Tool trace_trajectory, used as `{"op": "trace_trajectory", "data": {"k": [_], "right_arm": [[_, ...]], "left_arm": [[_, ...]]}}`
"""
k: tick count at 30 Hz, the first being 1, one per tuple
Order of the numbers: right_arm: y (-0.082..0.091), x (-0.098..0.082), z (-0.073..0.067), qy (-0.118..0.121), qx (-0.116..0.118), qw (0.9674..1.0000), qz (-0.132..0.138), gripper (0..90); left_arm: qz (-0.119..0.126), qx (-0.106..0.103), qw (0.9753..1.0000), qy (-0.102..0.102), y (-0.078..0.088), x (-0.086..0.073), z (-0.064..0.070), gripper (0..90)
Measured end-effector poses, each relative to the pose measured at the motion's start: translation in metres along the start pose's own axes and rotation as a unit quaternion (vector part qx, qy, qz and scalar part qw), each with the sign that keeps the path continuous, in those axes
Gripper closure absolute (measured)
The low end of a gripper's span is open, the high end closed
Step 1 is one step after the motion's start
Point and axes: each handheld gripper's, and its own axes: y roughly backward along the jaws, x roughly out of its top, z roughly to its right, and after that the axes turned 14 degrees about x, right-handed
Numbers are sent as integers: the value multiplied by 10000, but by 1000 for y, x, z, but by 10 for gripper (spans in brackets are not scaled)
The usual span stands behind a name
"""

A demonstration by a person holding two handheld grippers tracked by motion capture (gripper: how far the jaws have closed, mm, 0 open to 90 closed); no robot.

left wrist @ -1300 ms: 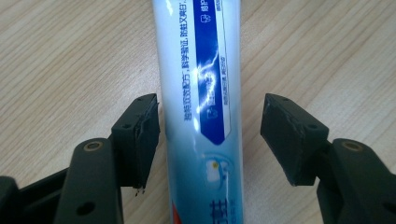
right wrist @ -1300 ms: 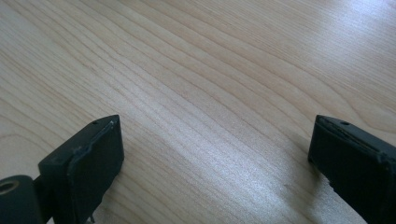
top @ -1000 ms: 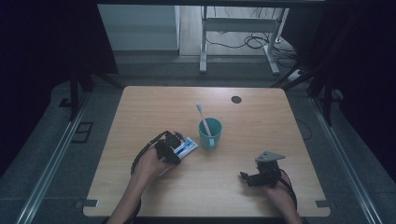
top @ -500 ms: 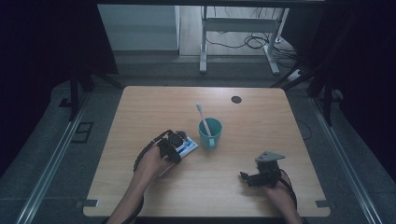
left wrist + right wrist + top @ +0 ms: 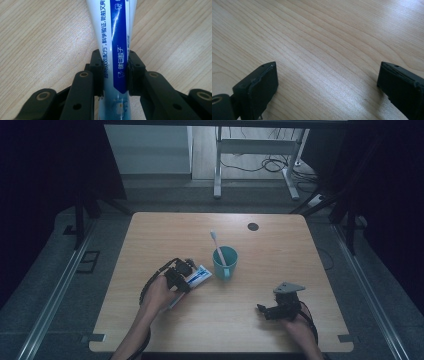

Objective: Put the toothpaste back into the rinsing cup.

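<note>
A lab-like recording room is suggested. A bare wooden table [image 5: 280, 245] is set in the middle of the frame, flanked by dark curtains at both sides and metal floor rails [image 5: 50, 305] at lower left. A desk frame [image 5: 250, 150] and loose cables [image 5: 260, 166] are seen at top centre.

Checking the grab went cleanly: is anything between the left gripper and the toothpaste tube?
Nothing visible. The left gripper has just been closing, and its pads press straight on the toothpaste tube lying on the table.
</note>
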Motion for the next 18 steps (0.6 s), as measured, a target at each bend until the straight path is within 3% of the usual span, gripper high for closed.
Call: {"op": "trace_trajectory", "data": {"k": [9, 18], "right_arm": [[0, 0, 0, 0, 0, 10000, -1, 33], [0, 0, 0, -15, 2, 10000, 5, 33]], "left_arm": [[435, -265, 9985, 220, 5, -13, -11, 725], [879, -269, 9953, 304, 14, -24, -17, 725]]}}
